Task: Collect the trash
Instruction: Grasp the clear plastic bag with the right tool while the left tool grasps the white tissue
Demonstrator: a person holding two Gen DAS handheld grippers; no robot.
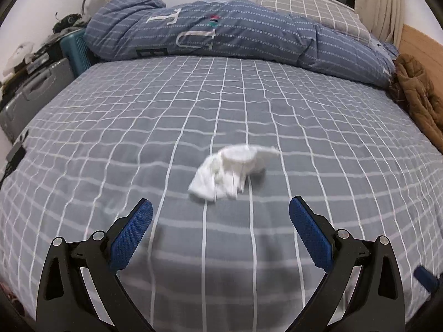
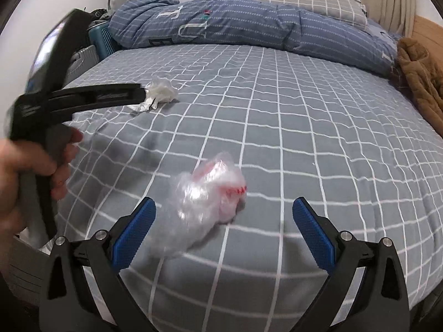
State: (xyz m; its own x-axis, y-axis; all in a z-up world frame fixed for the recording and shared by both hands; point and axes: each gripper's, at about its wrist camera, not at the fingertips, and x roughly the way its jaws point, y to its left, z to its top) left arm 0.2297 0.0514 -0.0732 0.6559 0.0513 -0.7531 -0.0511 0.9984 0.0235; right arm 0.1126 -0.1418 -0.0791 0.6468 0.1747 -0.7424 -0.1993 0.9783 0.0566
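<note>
Both tools released: your left tool [image 1: 220, 211] faces the tissue [image 1: 229, 170], light & soft, pinch mid-bulk; right tool [image 2: 223, 211] by crinkly plastic bag [image 2: 207, 196], slippery.

Your left gripper [image 1: 220, 209] and right gripper [image 2: 223, 209] both hover with jaws spread wide and nothing between them; your left hand [image 2: 25, 177] grips its handle.
</note>
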